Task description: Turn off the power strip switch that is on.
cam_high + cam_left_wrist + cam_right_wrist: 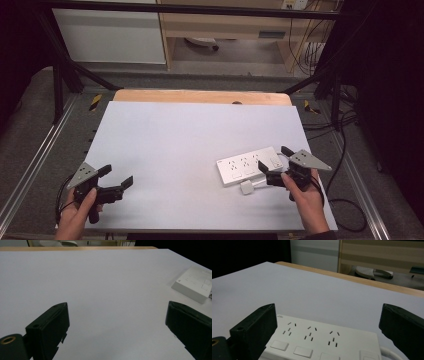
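While open, the right hand-held gripper (pixel 274 167) overhangs the power strip (pixel 248 165).

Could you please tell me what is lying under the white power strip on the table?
The power strip rests flat on the white table surface. A white plug and cable lie beside its near edge, not under it. Whatever sits directly beneath the strip is covered.

Black tongs (pixel 276 161), grey triangular plates (pixel 308 160)

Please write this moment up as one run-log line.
left gripper: open, holding nothing | right gripper: open, over near end of white plastic power strip | strip: flat on white table
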